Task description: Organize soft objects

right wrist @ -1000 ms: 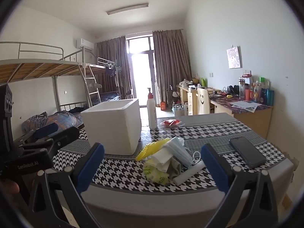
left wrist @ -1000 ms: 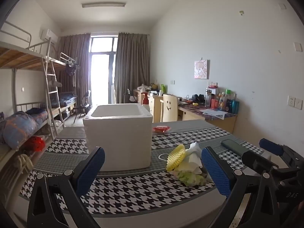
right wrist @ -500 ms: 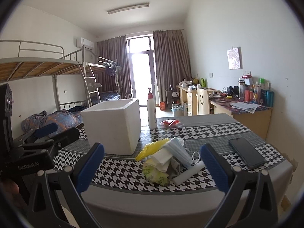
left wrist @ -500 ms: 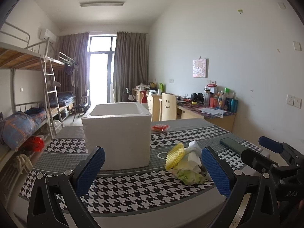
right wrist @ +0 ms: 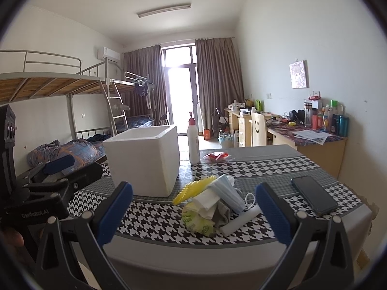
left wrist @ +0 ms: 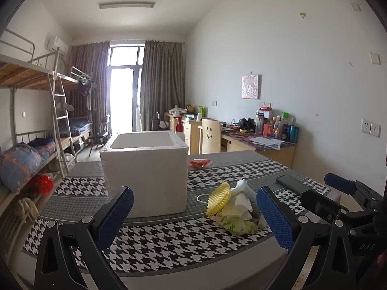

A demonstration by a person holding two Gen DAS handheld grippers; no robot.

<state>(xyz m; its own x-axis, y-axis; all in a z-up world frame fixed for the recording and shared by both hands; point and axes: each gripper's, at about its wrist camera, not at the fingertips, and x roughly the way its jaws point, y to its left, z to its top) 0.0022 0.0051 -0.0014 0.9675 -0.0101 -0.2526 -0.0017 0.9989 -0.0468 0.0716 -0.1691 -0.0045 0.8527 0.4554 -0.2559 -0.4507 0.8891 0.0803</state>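
At the bottom of the left wrist view, the left gripper (left wrist: 194, 220) stood wide open with nothing between its blue pads, poised over the near edge of the houndstooth-covered table (left wrist: 169, 246). In the right wrist view, the right gripper (right wrist: 193, 215) was likewise spread wide and empty at the bottom of the frame, short of the table's rounded near edge. Just beyond it, at lower centre, lay the heap of soft objects (right wrist: 212, 205): a yellow foam net, a blue face mask, white tissue, a grey cloth and a green-printed bag, with a white tube touching its right side. A band of bare cloth separated the heap from the white foam box (right wrist: 144, 159), which stood open-topped at centre left. A dark phone (right wrist: 314, 194) lay well apart at lower right, near the table's right edge. Farther back, a pump bottle (right wrist: 193, 142) stood just right of the box, a red packet (right wrist: 216, 156) beside it near the far edge.
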